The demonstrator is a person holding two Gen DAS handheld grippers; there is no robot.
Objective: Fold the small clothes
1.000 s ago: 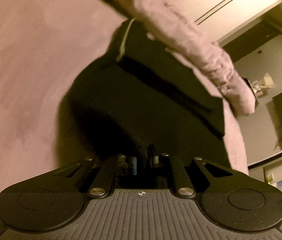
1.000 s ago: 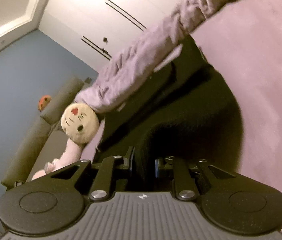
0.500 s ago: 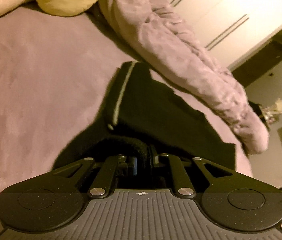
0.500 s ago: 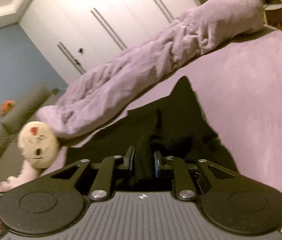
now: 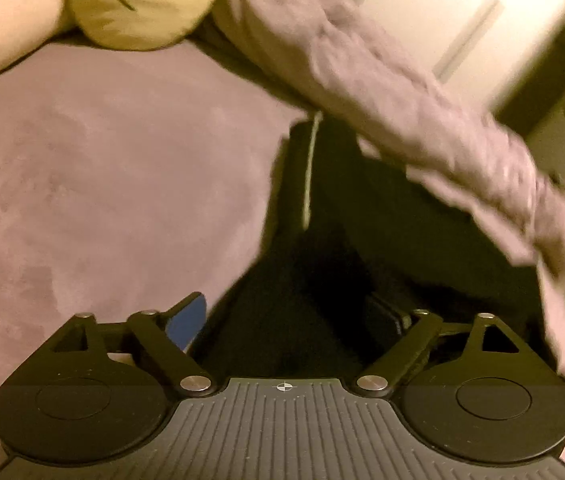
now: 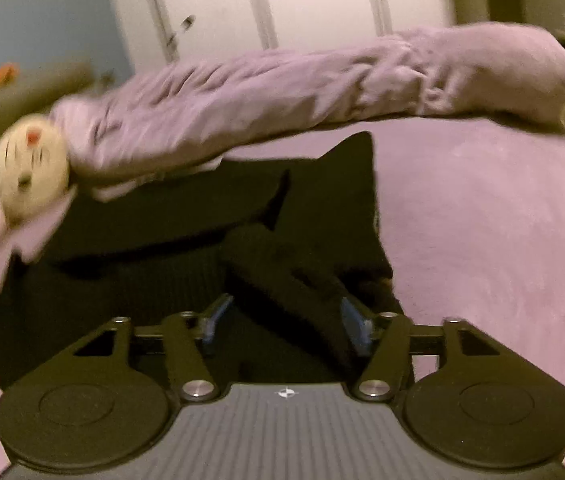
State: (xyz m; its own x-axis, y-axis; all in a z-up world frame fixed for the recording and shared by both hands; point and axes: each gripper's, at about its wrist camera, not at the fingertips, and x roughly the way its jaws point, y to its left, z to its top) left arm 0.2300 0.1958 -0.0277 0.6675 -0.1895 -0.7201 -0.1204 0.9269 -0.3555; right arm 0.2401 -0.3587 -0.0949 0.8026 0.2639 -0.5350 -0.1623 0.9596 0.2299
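A black garment with a thin pale stripe lies on the pink bed cover, its far edge tucked under a rolled blanket. My left gripper hovers over its near edge with jaws opening wide; cloth lies between the blue-padded fingers but the pads do not press it. In the right wrist view the same black garment lies partly folded, a raised fold running toward my right gripper. Its jaws are opening too, the fold sitting loose between the blue pads.
A rolled lilac blanket lies across the far side of the bed. A round-headed cream plush toy rests at the bed's far left corner. White wardrobe doors stand behind. Bare bed cover stretches to the right.
Both grippers were shut on the black garment and carried it forward across the bed. Now both stand open and the cloth has dropped onto the cover.
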